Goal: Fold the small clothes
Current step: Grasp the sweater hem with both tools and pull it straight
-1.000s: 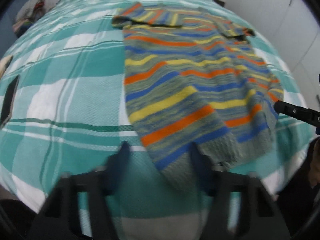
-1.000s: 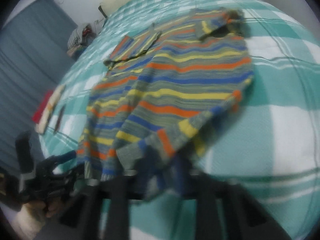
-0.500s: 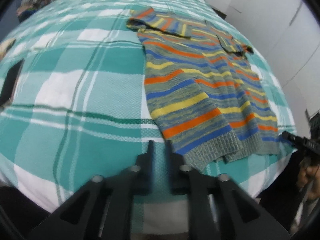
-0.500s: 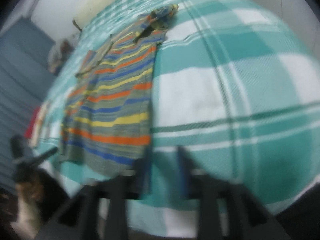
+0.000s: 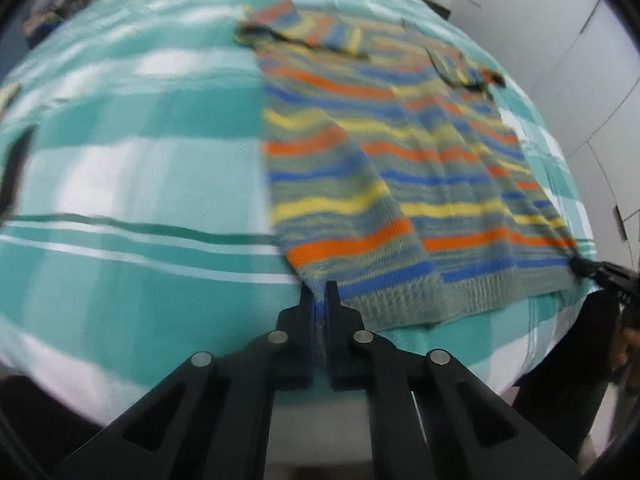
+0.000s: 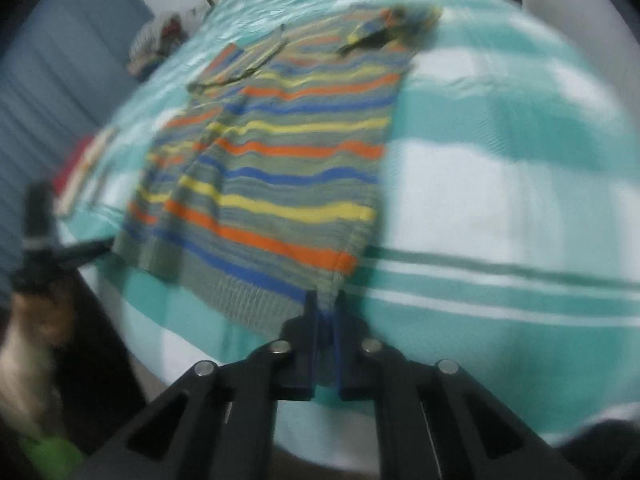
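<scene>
A striped sweater (image 5: 400,168) is seen laid flat, centre-right of the left-wrist frame, on a teal-and-white plaid bedspread (image 5: 132,184). At bottom centre, the sweater's near-left hem corner is pinched btwn the nearly closed jaws of the left gripper (image 5: 319,294). In the right-wrist frame the sweater (image 6: 280,168) fills the centre, w/ its other hem corner pinched by the right gripper (image 6: 325,300), jaws likewise drawn in on the knit. Judged risk: only a thin edge is held on each side, so the loose knit could slip out or stretch unevenly if the corners are lifted at different rates, skewing the fold. A dark flat item (image 5: 14,168) lies at far left; white cabinet doors (image 5: 568,52) are visible at upper right
</scene>
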The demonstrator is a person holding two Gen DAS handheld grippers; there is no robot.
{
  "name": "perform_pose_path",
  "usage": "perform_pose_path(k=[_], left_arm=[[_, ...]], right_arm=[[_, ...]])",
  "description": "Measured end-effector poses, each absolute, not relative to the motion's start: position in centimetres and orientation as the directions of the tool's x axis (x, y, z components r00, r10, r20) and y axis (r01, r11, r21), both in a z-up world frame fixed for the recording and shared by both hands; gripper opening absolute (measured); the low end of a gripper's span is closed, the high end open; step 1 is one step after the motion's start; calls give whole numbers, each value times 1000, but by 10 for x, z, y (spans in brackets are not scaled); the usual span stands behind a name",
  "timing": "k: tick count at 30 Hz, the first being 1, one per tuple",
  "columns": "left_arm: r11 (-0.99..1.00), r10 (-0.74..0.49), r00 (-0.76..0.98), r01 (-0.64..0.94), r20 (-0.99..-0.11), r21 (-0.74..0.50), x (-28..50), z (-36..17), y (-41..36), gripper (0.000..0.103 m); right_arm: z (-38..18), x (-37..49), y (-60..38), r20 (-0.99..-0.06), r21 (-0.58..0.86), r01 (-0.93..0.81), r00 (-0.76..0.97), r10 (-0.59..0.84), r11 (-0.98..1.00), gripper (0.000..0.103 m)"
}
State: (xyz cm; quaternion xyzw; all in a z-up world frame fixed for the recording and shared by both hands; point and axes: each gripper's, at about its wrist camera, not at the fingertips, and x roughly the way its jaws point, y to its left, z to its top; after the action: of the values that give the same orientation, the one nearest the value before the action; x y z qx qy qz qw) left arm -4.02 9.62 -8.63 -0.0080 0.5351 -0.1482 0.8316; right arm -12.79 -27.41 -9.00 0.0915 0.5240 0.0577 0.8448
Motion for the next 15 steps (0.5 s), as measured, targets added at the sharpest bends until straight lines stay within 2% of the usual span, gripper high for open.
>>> perform_pose_path(k=[3, 5, 7, 11, 15], left_arm=[[957, -262, 382, 220, -886, -188, -47, -75, 122, 2], [958, -253, 364, 226, -896, -178, -50, -79, 122, 1], [962, -211, 357, 240, -910, -129, -51, -91, 116, 1], [970, -197, 336, 203, -921, -133, -49, -111, 120, 1], [972, -171, 349, 213, -921, -100, -53, -114, 120, 5]], right_arm=[[-65, -147, -298, -884, 125, 45, 458, 91, 991, 4], [-66, -150, -307, -894, 136, 72, 439, 91, 988, 4], [-79, -149, -304, -908, 149, 91, 406, 99, 985, 4], [-115, -143, -296, -926, 139, 122, 369, 85, 983, 4], [-125, -141, -295, -921, 142, 146, 381, 77, 979, 4]])
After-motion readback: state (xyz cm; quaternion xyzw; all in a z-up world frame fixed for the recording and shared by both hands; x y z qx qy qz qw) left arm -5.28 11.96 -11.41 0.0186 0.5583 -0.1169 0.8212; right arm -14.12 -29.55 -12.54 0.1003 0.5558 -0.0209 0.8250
